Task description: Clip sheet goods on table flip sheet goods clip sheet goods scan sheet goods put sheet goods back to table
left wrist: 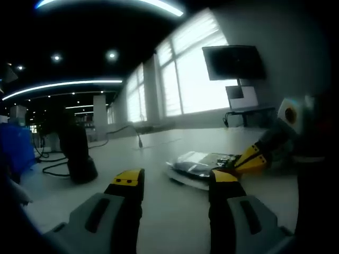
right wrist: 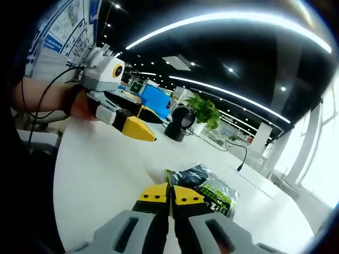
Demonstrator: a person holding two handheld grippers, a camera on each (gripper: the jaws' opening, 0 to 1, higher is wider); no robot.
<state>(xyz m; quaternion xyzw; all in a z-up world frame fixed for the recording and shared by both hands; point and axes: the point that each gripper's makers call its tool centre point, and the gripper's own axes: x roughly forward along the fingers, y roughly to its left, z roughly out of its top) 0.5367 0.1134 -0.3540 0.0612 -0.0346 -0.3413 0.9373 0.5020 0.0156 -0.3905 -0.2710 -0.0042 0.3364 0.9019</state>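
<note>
In the left gripper view, the left gripper [left wrist: 177, 185] stands nearest, its two yellow-tipped jaws spread with bare table [left wrist: 175, 222] between them. Their grey bases are cut off by the lower edge. Just past the right-hand jaw lies the pack [left wrist: 204, 164], a flat, glossy, dark sheet pack flat on the white table; its print is too blurred to read, and its near right corner is hidden behind that jaw's tip. The right gripper [left wrist: 237, 165] comes in from the right, its yellow tips meeting on the pack's right edge; whether the edge sits between them is hard to make out here. Further left a dark scanner [left wrist: 77, 153] stands upright on the table with cables [left wrist: 53, 166] trailing from it. A dark monitor [left wrist: 233, 62] hangs by the bright windows [left wrist: 185, 79] at the back.

In the right gripper view, the right gripper [right wrist: 169, 197] has its jaws pressed together, pinching the near edge of the pack [right wrist: 209, 188], which lies flat just ahead and to the right of the tips. The left gripper [right wrist: 139, 128] hangs above the table to the left, apart from the pack, held by a hand [right wrist: 79, 106] partly hidden behind it. Beyond stand the scanner [right wrist: 180, 123] and a plant [right wrist: 204, 112].
</note>
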